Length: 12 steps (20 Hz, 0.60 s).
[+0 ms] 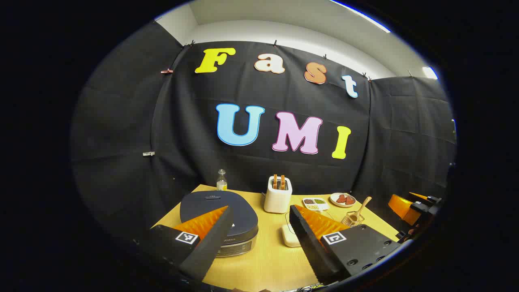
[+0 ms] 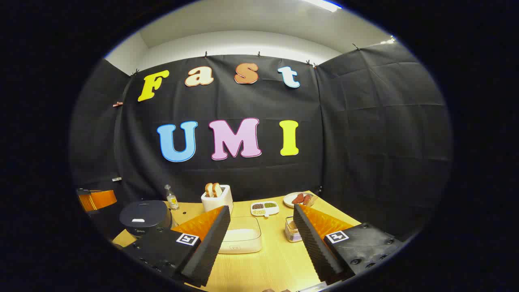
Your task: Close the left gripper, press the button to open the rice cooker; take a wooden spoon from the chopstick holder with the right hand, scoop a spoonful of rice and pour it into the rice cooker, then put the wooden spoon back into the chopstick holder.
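The dark rice cooker [image 1: 219, 213] sits on the wooden table with its lid down, just behind my left gripper's left finger. My left gripper [image 1: 260, 215] hangs open above the table, holding nothing. A wooden spoon [image 1: 363, 204] leans in the wire chopstick holder [image 1: 351, 220] at the right. The white rice container [image 1: 289, 236] lies between cooker and holder. My right gripper [image 2: 261, 219] is open and bare, with the rice container [image 2: 241, 239] between its fingers farther off. The chopstick holder [image 2: 292, 231] is partly hidden by its right finger. The rice cooker [image 2: 144, 217] stands far left.
A white toaster [image 1: 277, 194] with bread, a small bottle [image 1: 221, 180], a divided dish [image 1: 315, 202] and a plate of food [image 1: 343, 199] line the table's back. The other gripper [image 1: 413, 205] hovers at the right edge. Black cloth walls close in behind.
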Tool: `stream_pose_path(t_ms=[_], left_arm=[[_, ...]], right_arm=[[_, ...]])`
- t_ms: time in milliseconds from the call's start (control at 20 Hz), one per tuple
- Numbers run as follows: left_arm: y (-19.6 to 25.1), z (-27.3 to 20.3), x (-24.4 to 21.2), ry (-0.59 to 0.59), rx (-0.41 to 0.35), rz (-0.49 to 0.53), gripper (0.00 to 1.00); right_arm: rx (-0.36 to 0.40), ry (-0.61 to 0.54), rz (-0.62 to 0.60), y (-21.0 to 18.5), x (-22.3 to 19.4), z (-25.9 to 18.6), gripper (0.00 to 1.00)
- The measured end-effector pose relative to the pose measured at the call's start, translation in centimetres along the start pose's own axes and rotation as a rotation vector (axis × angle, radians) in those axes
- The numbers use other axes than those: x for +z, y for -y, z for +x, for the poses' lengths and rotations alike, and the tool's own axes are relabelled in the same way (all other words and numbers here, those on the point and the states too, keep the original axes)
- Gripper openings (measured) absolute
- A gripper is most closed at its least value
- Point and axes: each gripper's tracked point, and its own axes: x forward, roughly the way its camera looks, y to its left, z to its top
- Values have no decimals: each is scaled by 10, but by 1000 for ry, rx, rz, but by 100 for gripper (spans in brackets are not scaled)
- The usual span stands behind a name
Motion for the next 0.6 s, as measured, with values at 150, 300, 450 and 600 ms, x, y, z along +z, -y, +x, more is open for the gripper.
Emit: stream_pose_path(t_ms=[150, 300, 450, 600], left_arm=[[1, 1, 2, 7, -6, 25, 95], [4, 0, -1, 10, -24, 40, 96], [1, -1, -2, 12, -20, 44, 95], [-3, -3, -7, 8, -15, 31, 96]], right_arm=[[-25, 5, 6, 4, 0, 4, 97], [-22, -31, 27, -1, -12, 4, 97], [-13, -38, 20, -6, -15, 4, 97], [0, -29, 17, -13, -11, 5, 97]])
